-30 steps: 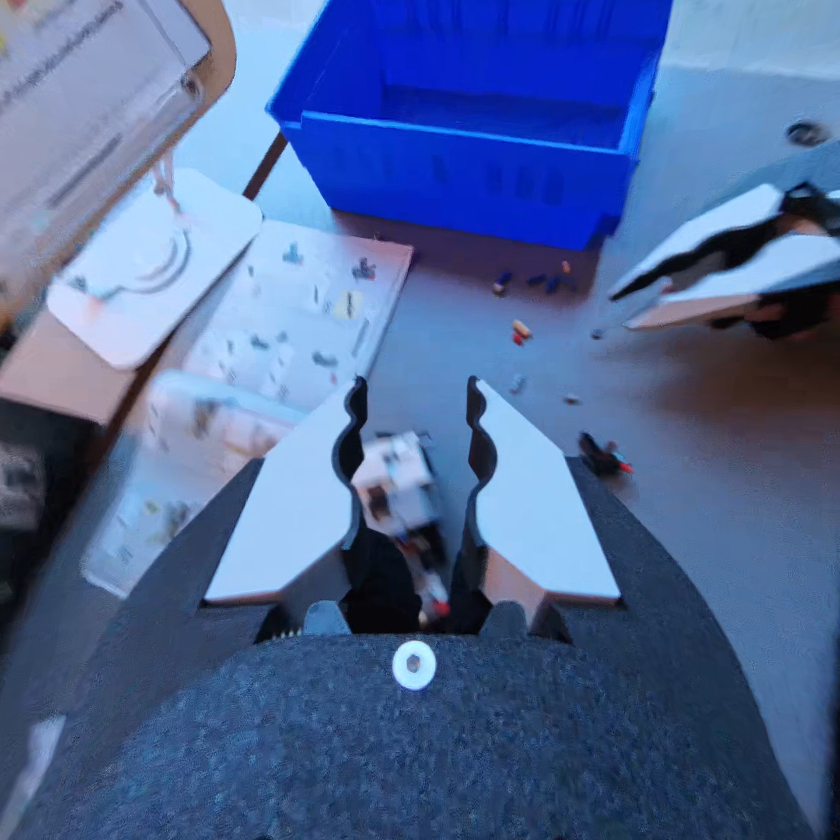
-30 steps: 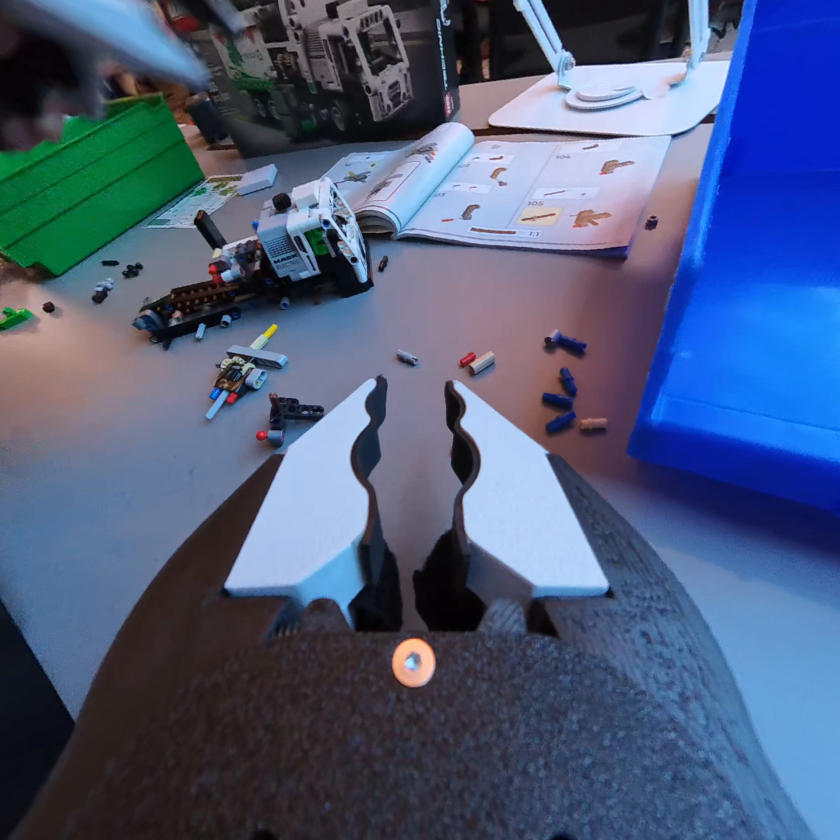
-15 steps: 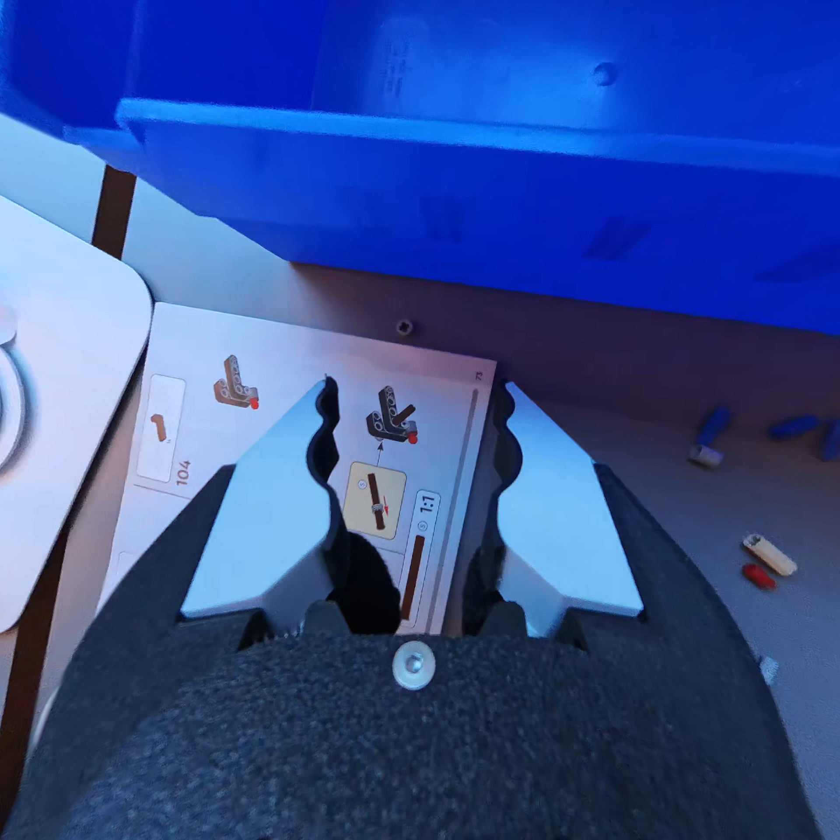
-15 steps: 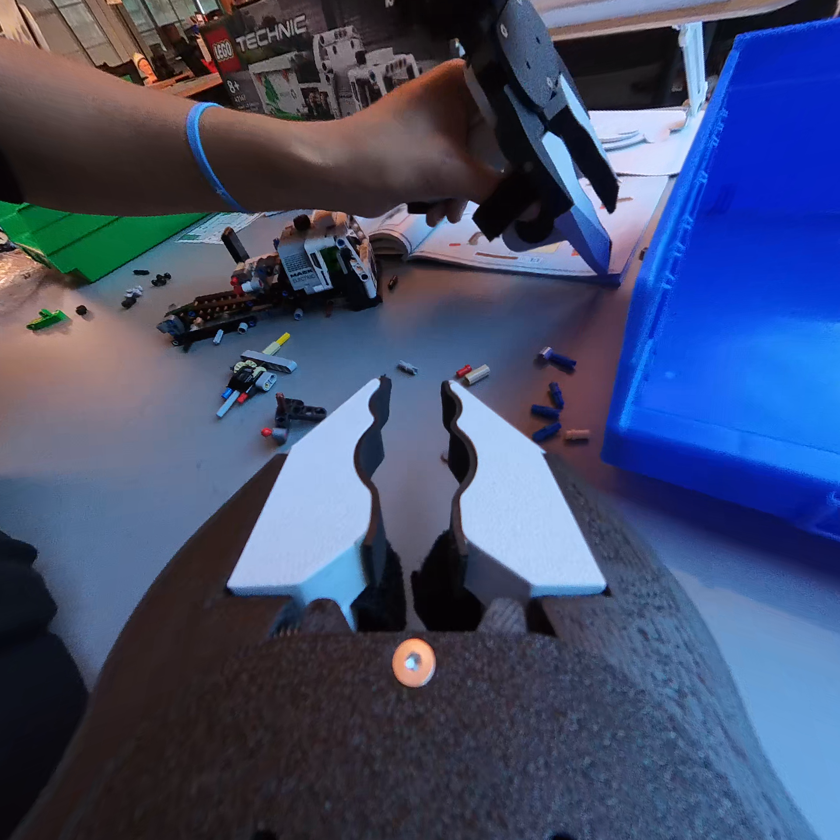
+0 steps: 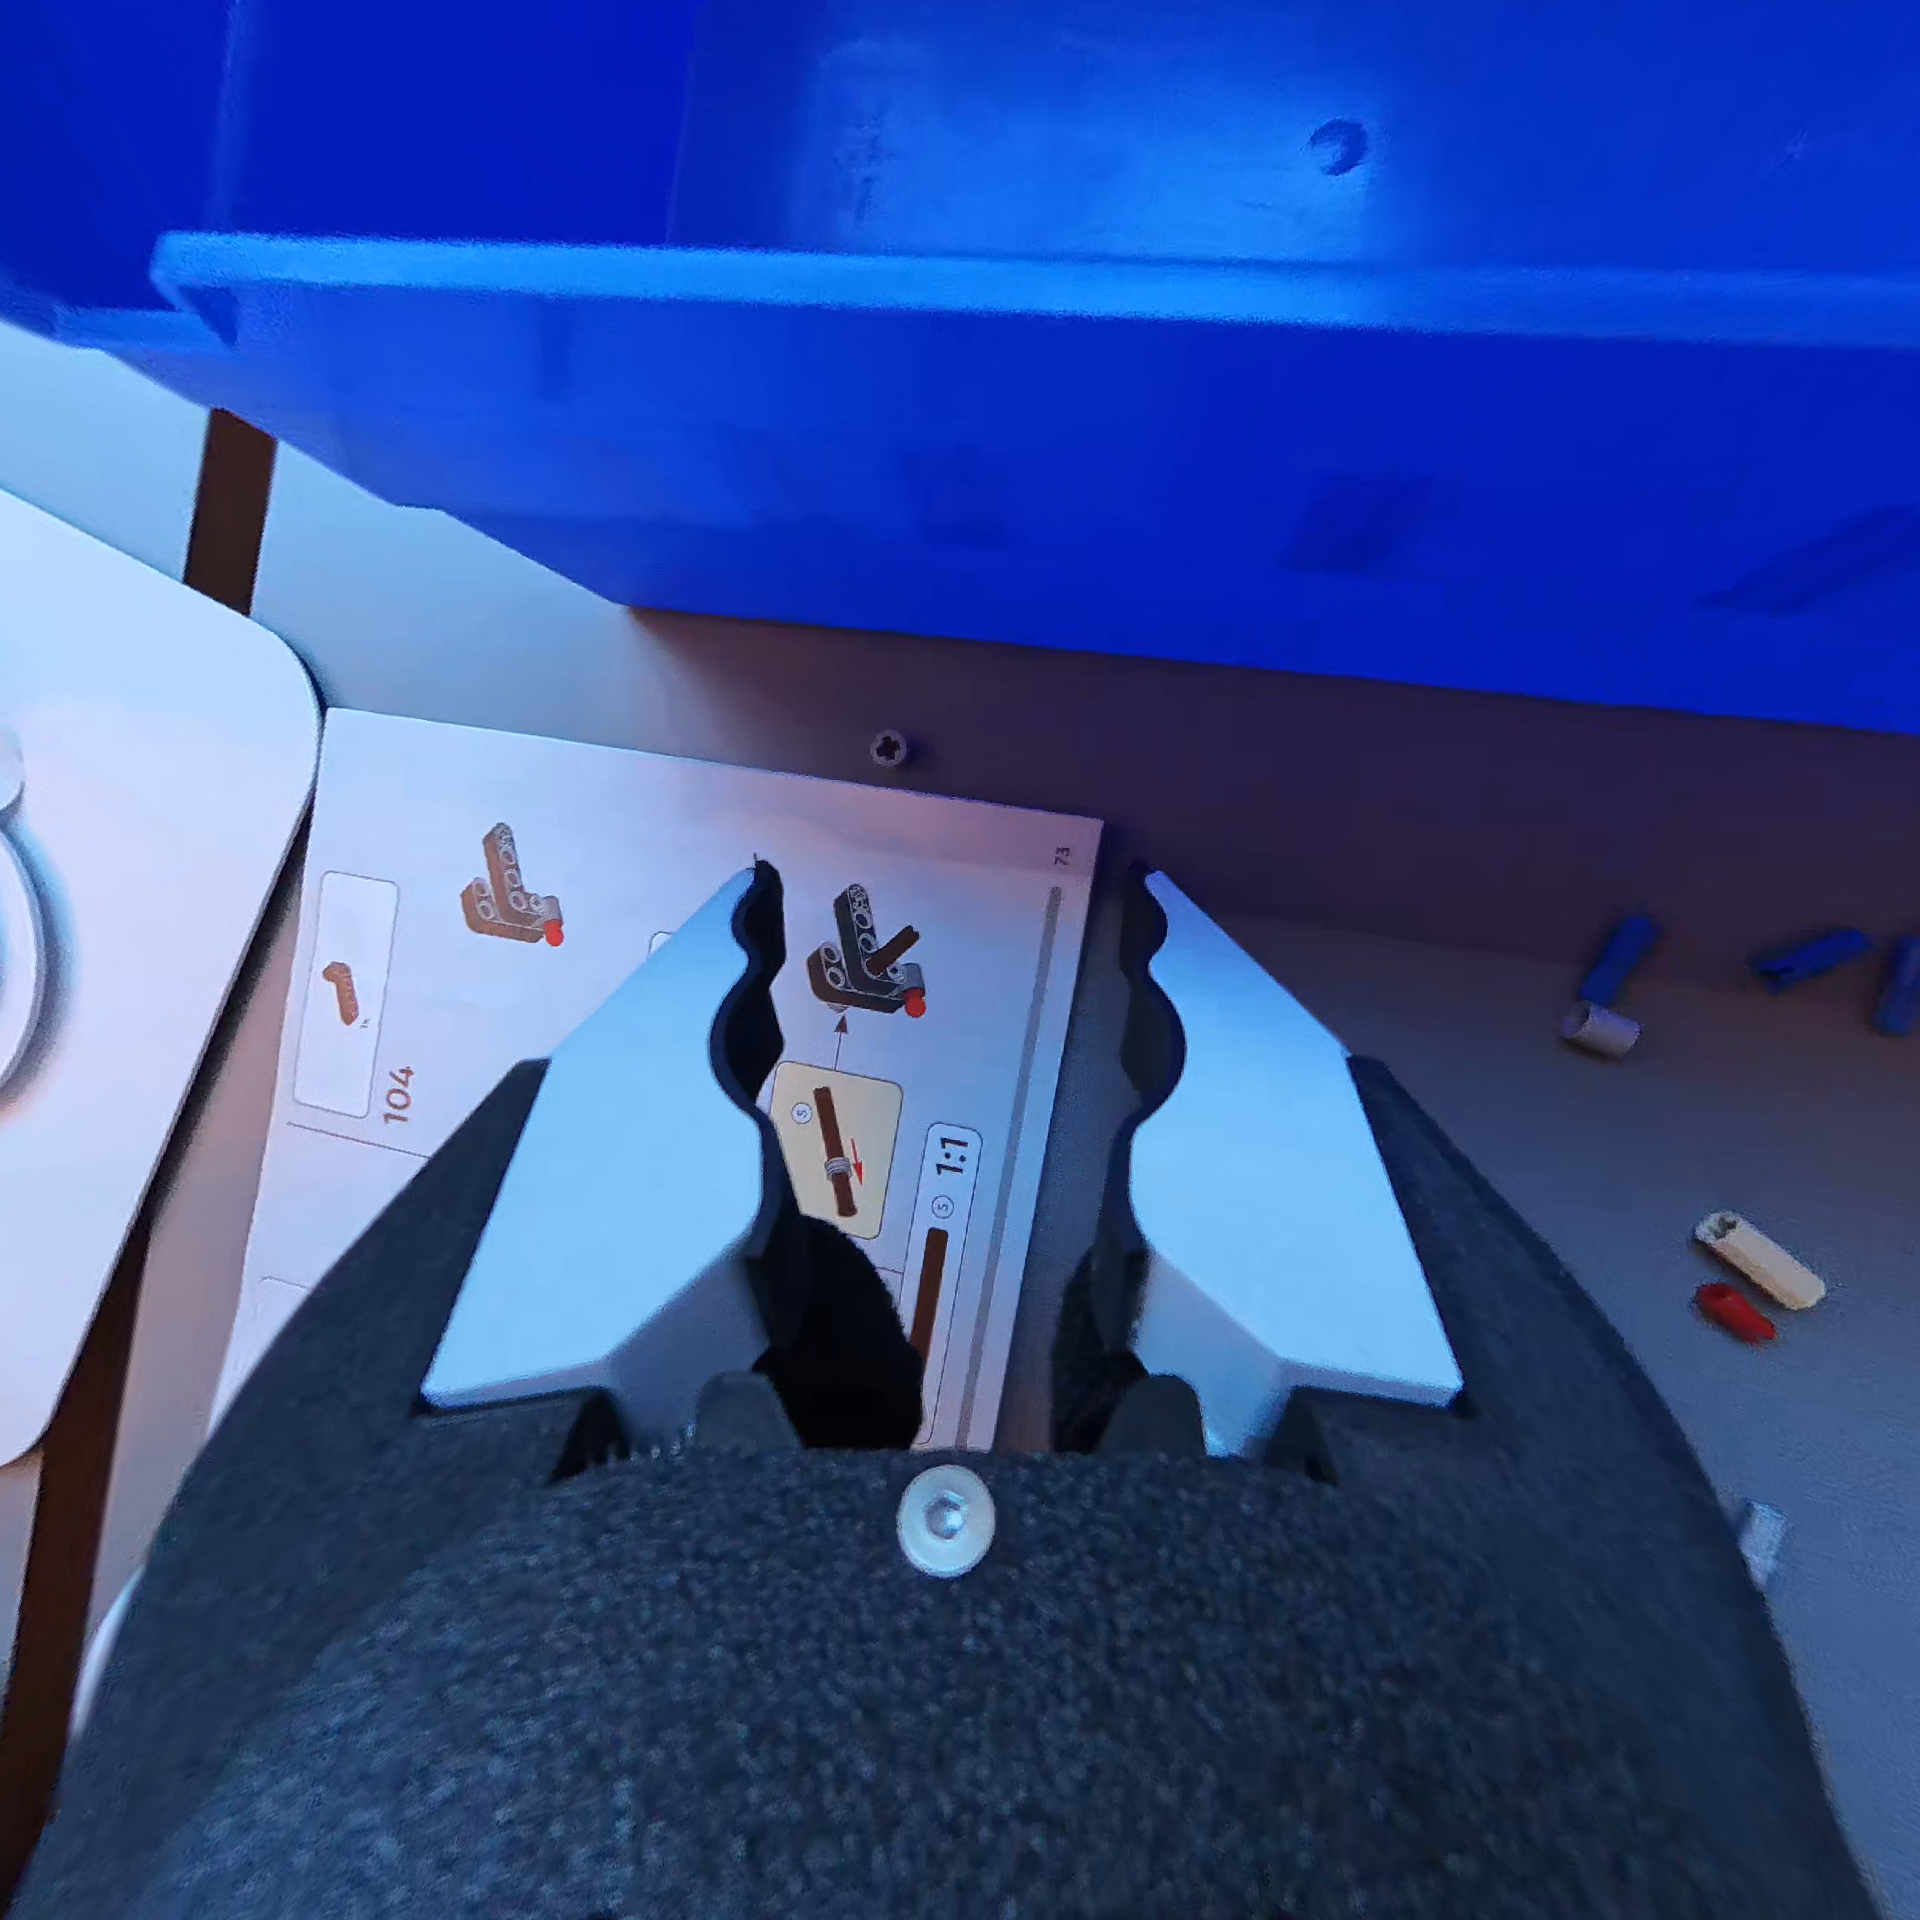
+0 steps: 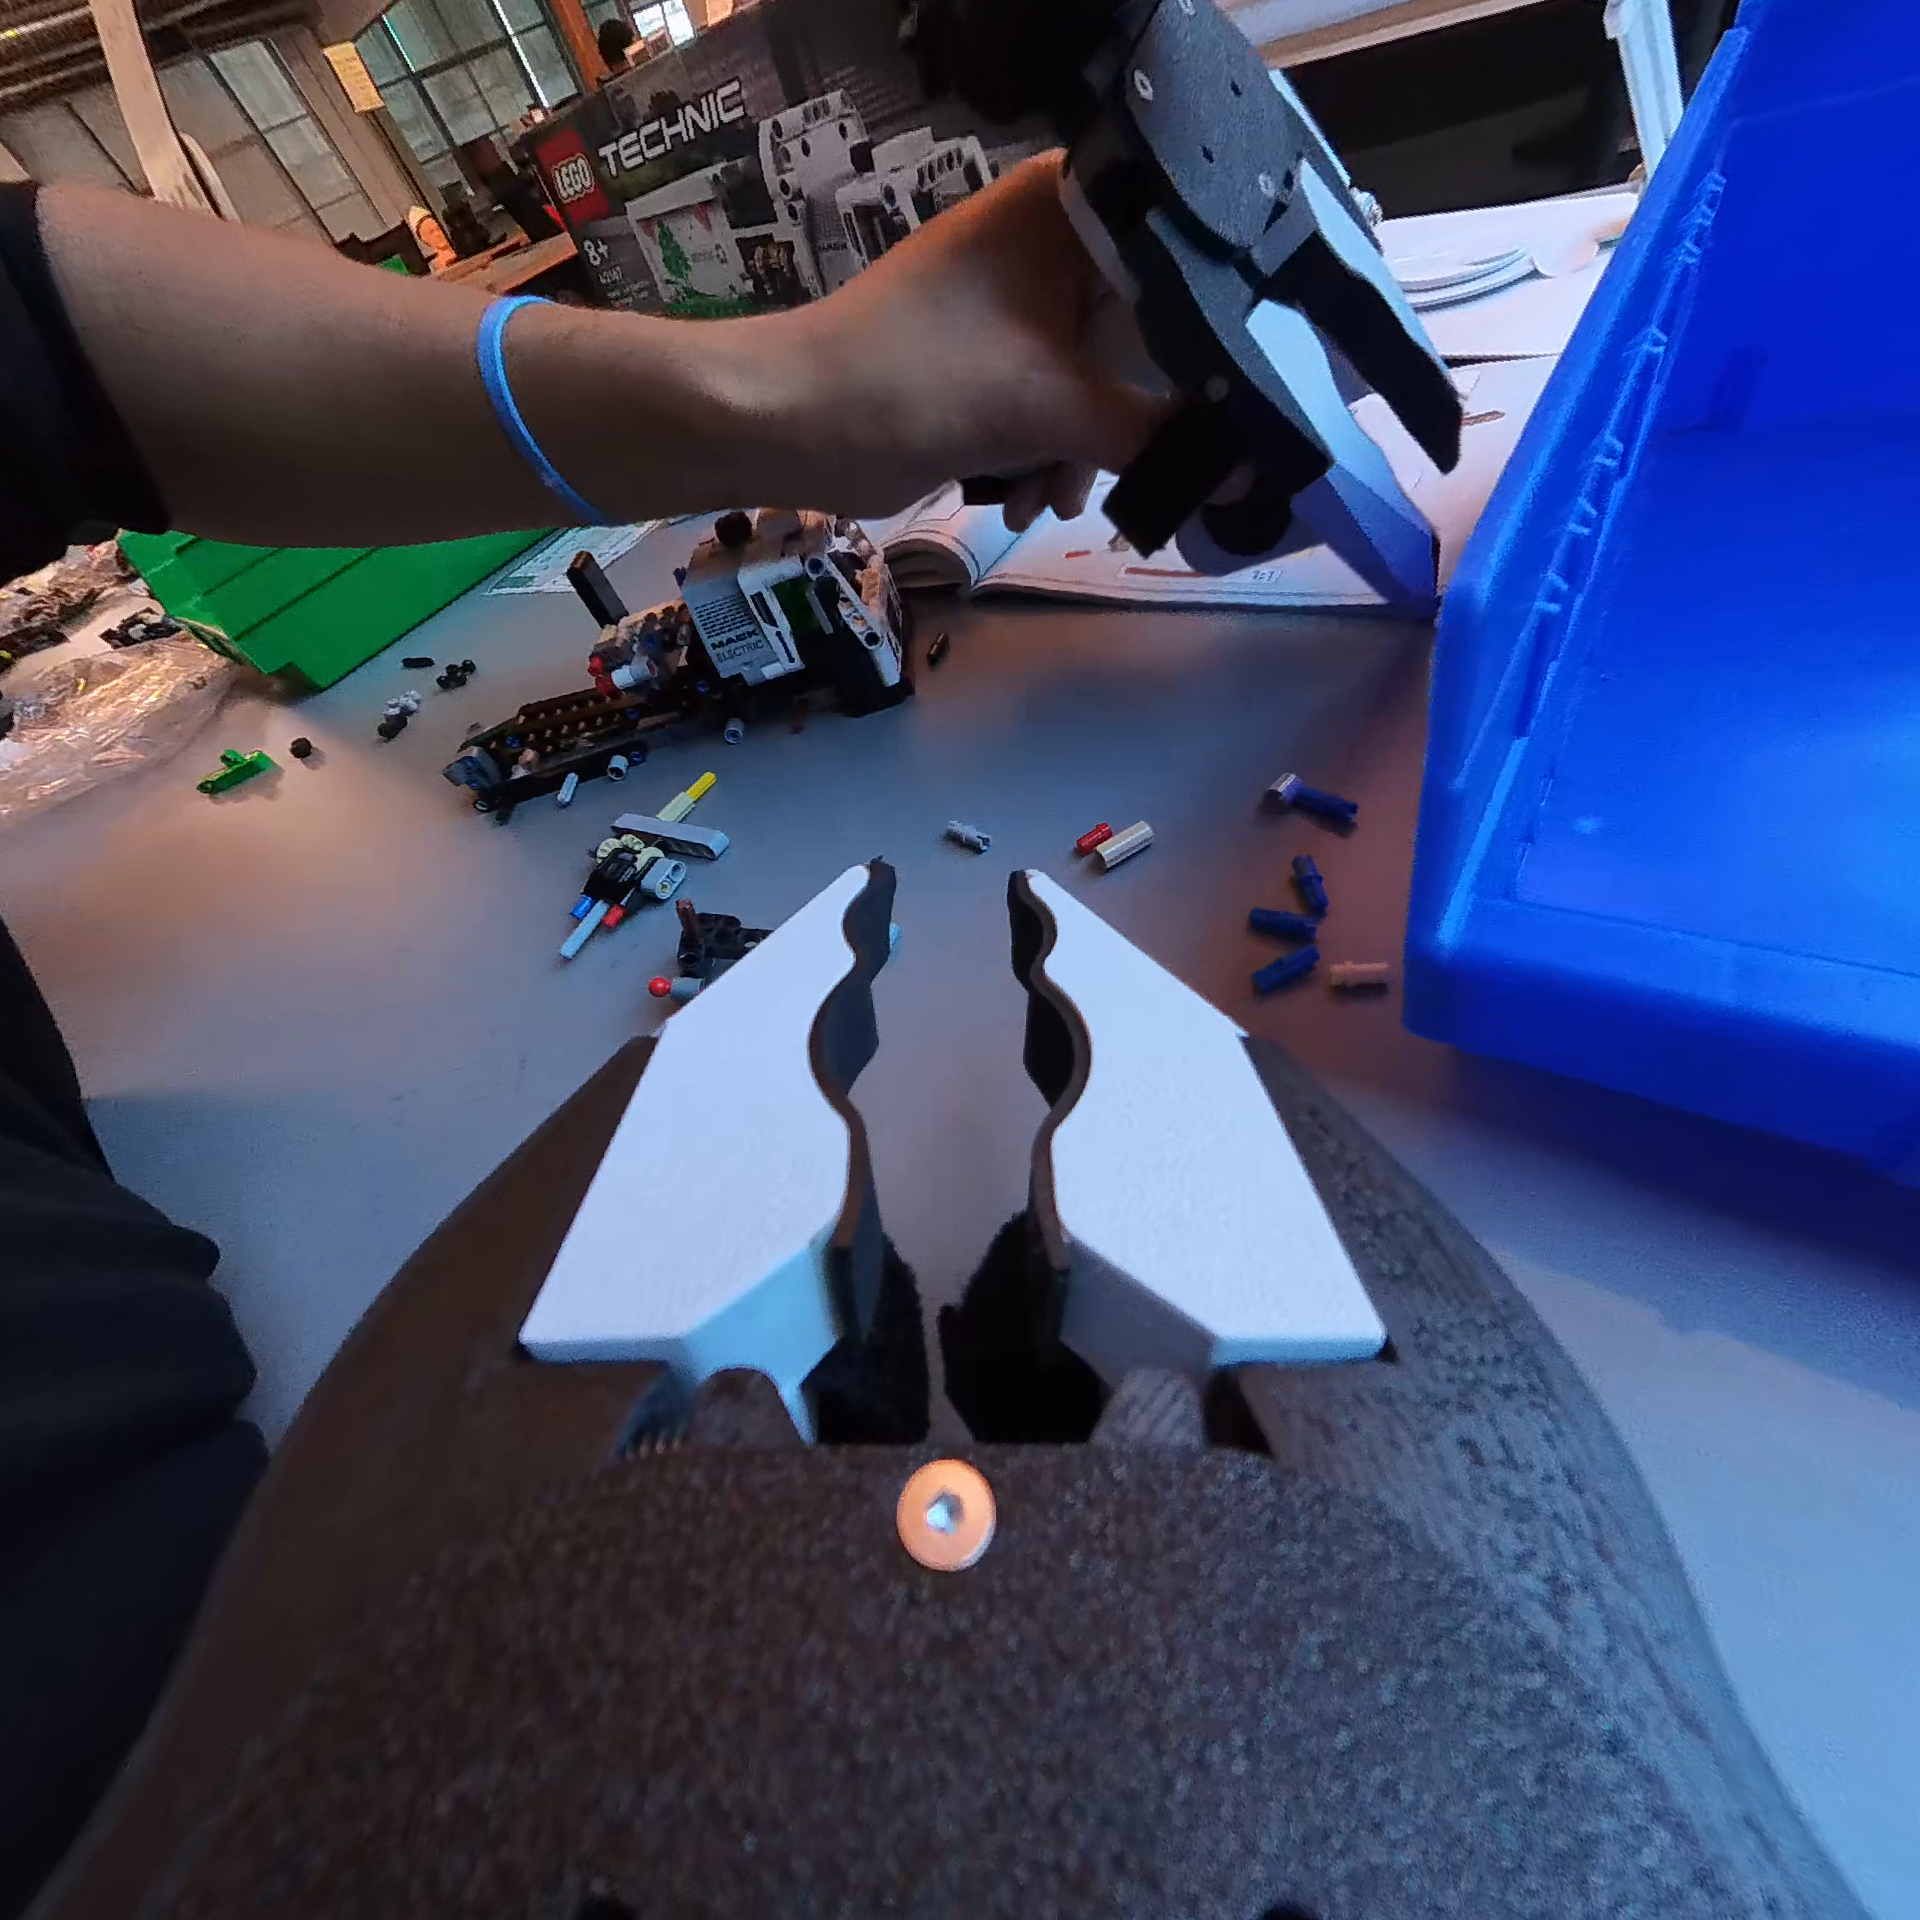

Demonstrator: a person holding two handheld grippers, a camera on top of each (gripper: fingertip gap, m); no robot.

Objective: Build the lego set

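Right gripper (image 6: 951, 894): we hover low over the grey table (image 6: 312, 1039), jaws narrowly parted, nothing between them.
Loose pieces (image 6: 1288, 920): scattered just ahead.
Truck model (image 6: 748, 644): on the table beyond.
Left gripper (image 5: 951, 894): jaws wide, empty, above the instruction booklet (image 5: 644, 852).
Blue bin (image 5: 1039, 416): farthest.

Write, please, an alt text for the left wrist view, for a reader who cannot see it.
The open left gripper hovers over the right-hand edge of a white paper instruction booklet, holding nothing. A large blue plastic bin stands beyond on the grey table, with small blue, beige and red pins at the right.
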